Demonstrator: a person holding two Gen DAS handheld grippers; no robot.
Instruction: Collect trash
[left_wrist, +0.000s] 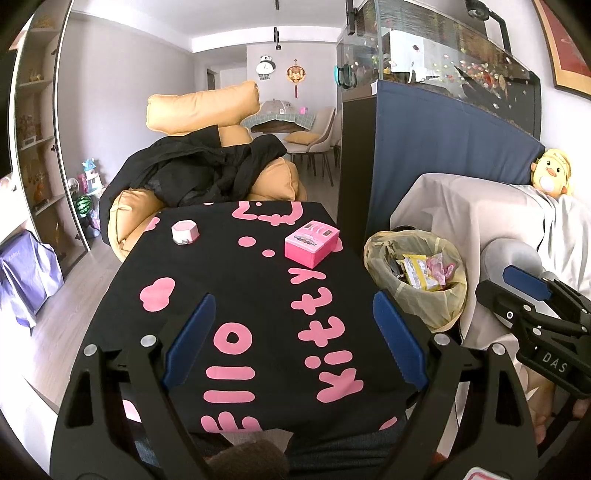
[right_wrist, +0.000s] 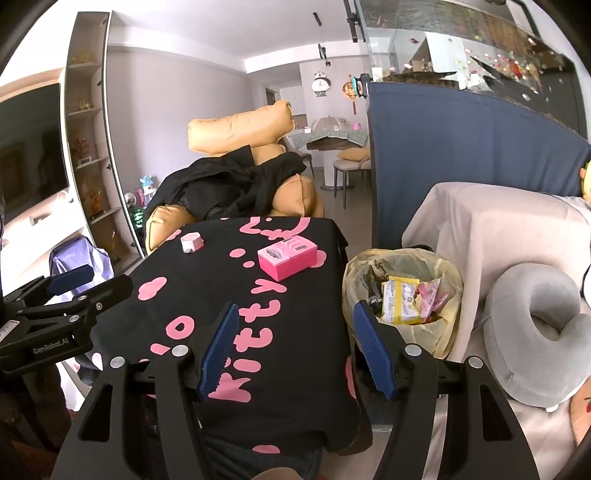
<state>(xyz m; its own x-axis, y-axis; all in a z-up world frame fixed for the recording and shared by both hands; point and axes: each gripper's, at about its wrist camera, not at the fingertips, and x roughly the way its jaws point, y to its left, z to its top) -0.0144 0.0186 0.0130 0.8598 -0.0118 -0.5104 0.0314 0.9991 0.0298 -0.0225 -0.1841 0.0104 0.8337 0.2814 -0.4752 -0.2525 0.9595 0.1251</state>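
Two wrist views, side by side, facing forward along the table (left_wrist: 258, 280).
Left centred over near edge; right nearer right edge, beside bin (right_wrist: 402, 291); both share table and bin.

Wrappers (right_wrist: 400, 301) lie in the bin (right_wrist: 448, 332) right of the table (right_wrist: 295, 369), boxes (right_wrist: 287, 258) on it.

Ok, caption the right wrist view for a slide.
Open right gripper over black tablecloth, beside lined bin holding wrappers.
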